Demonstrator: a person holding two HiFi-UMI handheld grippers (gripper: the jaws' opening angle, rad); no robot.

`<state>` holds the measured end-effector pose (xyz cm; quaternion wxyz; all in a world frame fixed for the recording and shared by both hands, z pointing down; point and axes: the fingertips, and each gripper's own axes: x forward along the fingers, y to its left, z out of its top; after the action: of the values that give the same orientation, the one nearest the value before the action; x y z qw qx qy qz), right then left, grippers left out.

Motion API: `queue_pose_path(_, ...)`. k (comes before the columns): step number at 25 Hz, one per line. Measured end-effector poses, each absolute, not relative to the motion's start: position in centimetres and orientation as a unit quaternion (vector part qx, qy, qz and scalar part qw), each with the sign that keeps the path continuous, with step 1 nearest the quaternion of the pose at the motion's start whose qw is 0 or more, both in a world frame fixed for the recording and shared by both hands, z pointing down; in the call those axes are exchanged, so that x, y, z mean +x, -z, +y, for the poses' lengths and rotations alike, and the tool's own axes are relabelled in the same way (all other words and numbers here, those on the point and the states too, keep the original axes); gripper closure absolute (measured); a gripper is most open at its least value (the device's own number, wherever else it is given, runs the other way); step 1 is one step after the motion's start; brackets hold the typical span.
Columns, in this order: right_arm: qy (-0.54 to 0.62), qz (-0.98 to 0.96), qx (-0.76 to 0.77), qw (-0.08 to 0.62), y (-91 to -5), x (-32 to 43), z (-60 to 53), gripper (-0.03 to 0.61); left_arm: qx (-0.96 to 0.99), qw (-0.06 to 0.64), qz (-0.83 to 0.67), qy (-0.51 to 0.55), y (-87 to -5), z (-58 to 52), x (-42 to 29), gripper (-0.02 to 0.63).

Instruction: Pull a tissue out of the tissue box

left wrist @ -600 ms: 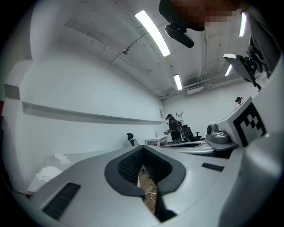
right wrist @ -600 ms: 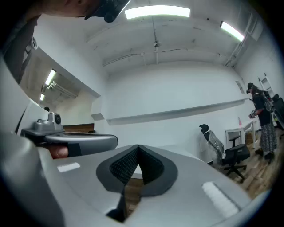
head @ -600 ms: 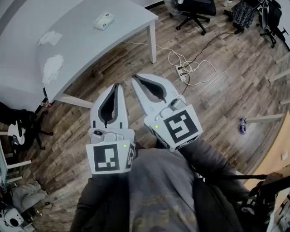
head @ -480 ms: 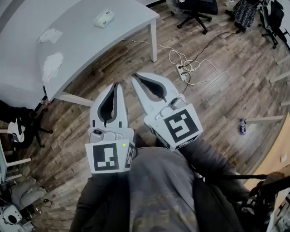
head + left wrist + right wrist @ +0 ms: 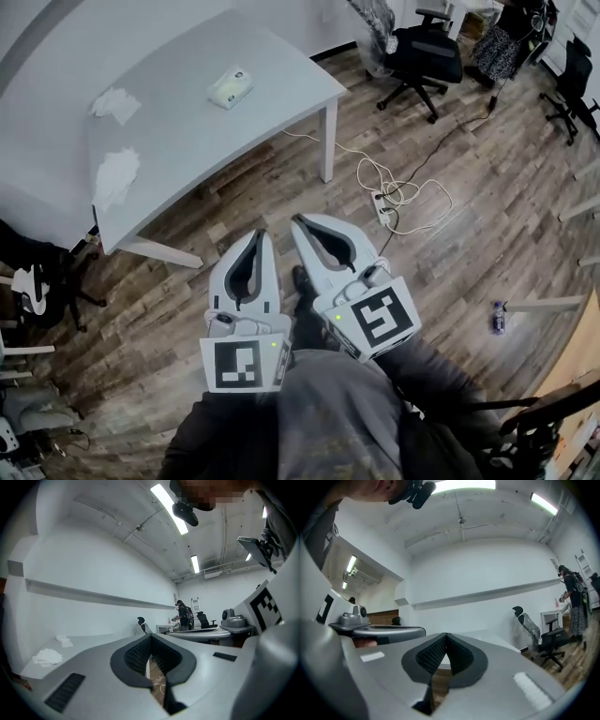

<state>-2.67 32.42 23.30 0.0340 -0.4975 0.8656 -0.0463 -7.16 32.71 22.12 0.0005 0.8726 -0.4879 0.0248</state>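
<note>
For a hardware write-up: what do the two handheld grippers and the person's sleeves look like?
The left gripper and right gripper are pale grey plastic shells with long curved jaws lined by black ribbed pads. Each carries a white cube with black square markers and a small green light. The sleeves are dark grey.

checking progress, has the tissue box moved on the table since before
No: the tissue box sits the same way from the table corner; only the view shifted.
</note>
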Motion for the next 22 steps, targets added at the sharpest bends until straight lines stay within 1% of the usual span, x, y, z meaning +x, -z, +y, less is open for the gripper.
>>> queue_pose_path(8, 0.064, 0.870, -0.488, 0.028, -25.5, -0.3, 20.3, 0.575, 0.880, 0.009, -0.473, -0.042, -24.3, 20.1, -4.3, 0.615)
queue_pose_path(13, 0.075, 0.878, -0.472, 0.023, -26.7, -1.2, 11.3, 0.575, 0.872, 0.024, -0.487, -0.045, -25.4, 11.3, -5.2, 0.615)
queue_pose_path(22, 0.039, 0.899, -0.437, 0.007, -22.7, -3.8, 2.4, 0.575, 0.860, 0.037, -0.508, -0.026, -23.4, 2.8, -6.8, 0.615)
